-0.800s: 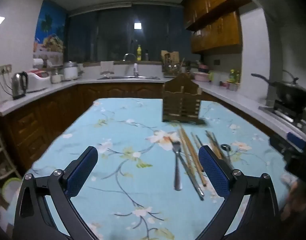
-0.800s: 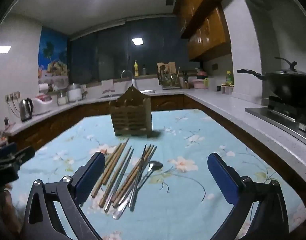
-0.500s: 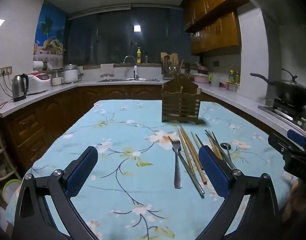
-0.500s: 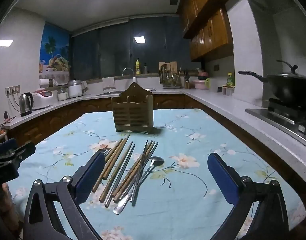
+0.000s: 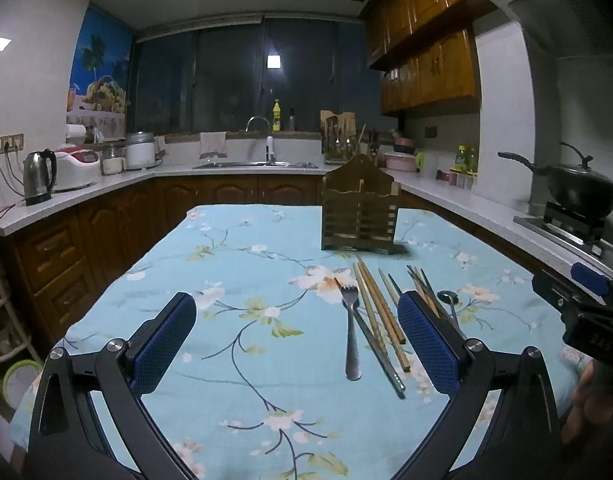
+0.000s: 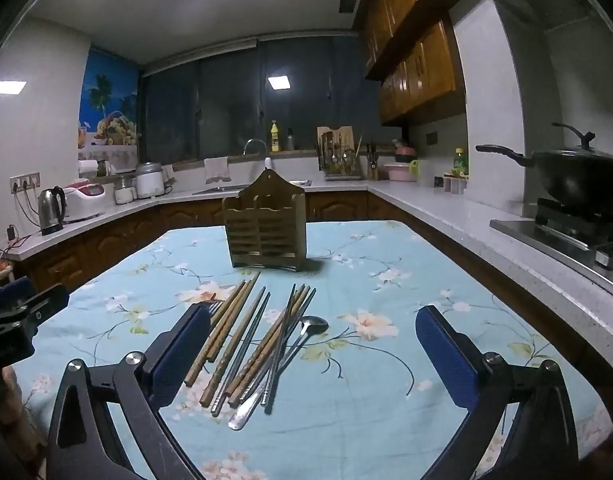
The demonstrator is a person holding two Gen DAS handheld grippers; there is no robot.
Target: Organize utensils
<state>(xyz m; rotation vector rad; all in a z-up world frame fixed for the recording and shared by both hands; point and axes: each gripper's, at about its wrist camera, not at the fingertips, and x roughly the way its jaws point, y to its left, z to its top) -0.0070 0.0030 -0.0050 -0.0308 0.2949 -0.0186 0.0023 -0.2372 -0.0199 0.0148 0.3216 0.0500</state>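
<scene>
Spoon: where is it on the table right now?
In the right wrist view the spoon lies flat on the floral tablecloth, at the right edge of the chopsticks, nearer the camera than the wooden holder.

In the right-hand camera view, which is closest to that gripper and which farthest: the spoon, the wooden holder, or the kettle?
From the right gripper:
1. Spoon, lying between the fingers.
2. Wooden holder, standing mid-table beyond the utensils.
3. Kettle, far left on the counter.

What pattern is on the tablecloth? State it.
Light blue tablecloth with a floral branch print; clearest in the right wrist view.
</scene>
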